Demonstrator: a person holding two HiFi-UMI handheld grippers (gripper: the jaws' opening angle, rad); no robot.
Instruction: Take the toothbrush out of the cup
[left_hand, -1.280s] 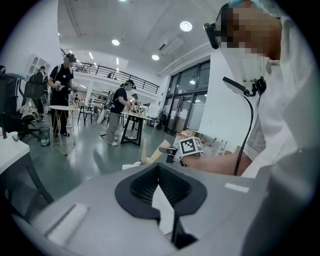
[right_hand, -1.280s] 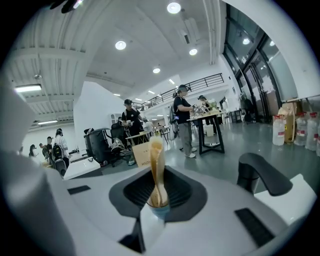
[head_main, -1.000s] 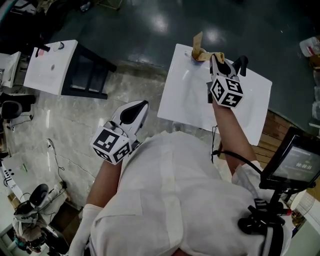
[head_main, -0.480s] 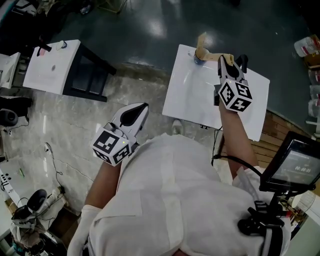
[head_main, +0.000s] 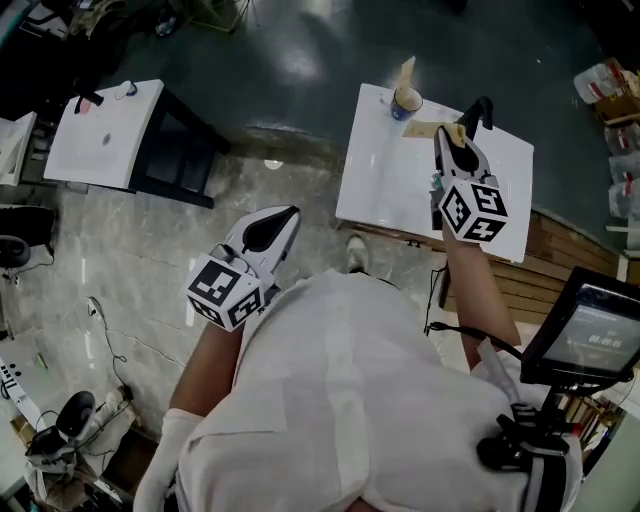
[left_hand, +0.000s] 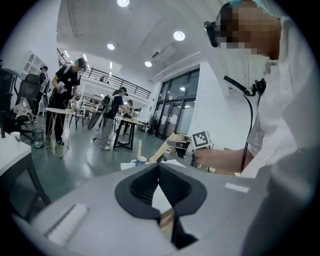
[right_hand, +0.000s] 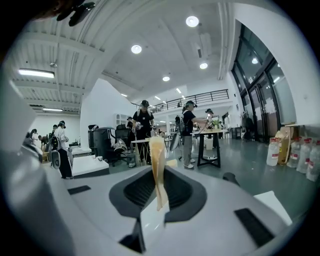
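A white cup stands at the far edge of the white table, with one pale brush handle still upright in it. My right gripper hovers over the table to the cup's right, shut on a tan wooden toothbrush that is clear of the cup. In the right gripper view the toothbrush stands pinched between the dark pads. My left gripper is shut on nothing, over the floor left of the table. From the left gripper view I see the cup and the held toothbrush.
A second white table stands at the far left with small items on it. A monitor on a stand is at the lower right. Several people work at tables in the background of both gripper views.
My right gripper has moved right and away from the cup, carrying the toothbrush out of it. The left gripper has stayed shut beside the person's body.
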